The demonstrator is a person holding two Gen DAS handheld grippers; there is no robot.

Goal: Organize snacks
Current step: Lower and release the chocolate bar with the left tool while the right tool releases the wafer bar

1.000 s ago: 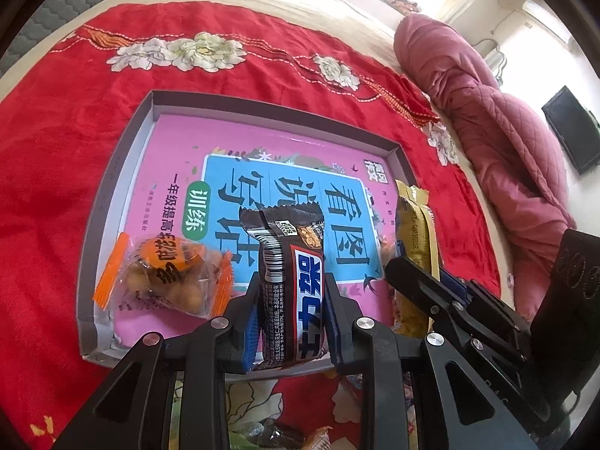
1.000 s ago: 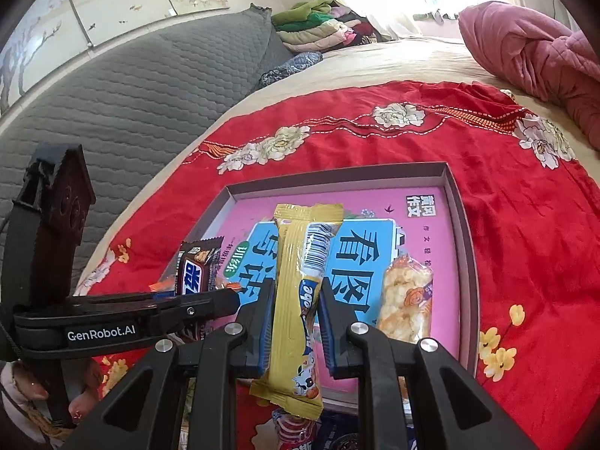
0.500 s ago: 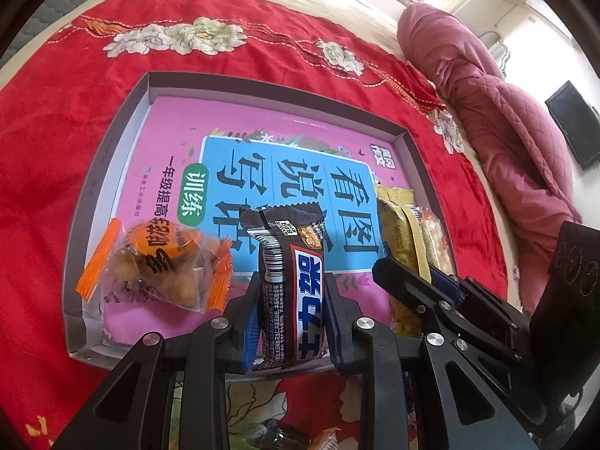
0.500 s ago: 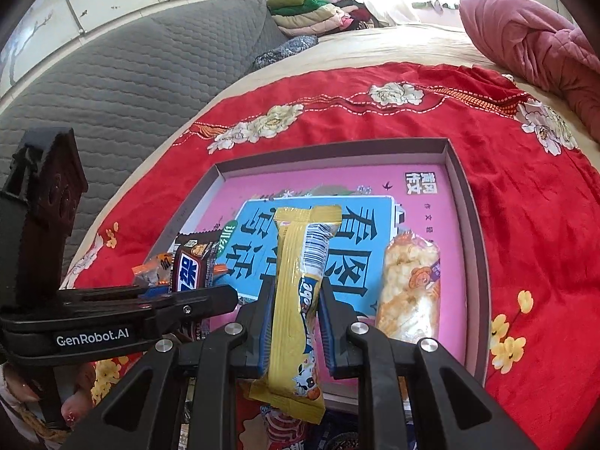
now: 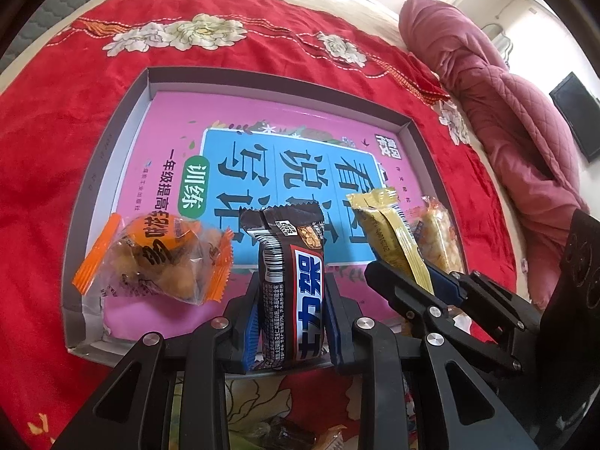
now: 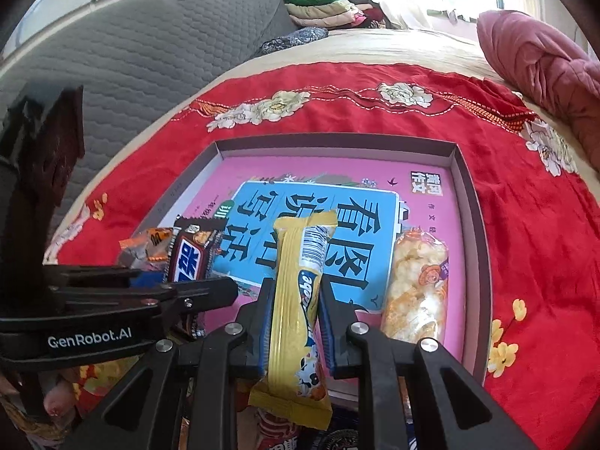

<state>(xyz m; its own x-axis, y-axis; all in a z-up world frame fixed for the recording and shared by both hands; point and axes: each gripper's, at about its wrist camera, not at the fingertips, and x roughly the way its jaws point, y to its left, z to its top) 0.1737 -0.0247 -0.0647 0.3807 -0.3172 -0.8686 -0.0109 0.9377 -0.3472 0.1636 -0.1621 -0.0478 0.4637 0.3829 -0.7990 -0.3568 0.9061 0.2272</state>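
Left tool (image 5: 291, 292) clenched on a dark chocolate bar (image 5: 296, 281), blue pads pressing both long sides, bar standing lengthwise with its crimped top end over the near part of the tray (image 5: 112, 142). Right tool (image 6: 294, 311) clenched on a yellow wafer pack (image 6: 298, 300), held the same way, lower end hanging out past the tray's near wall. Both snacks poised side by side over the pink book (image 5: 180, 120) lining the tray floor; contact with the book impossible to tell. Already lying in the tray: an orange-ended bag (image 5: 157, 258) of round nuts at the near left corner, just beside the chocolate bar, and a clear rice cracker pack (image 6: 416, 285) along the right wall, just beside the wafer pack. Tray resting on a red flowered blanket (image 5: 56, 112) spread over the bed. More wrapped snacks (image 5: 285, 433) dimly seen below the tools, outside the tray.
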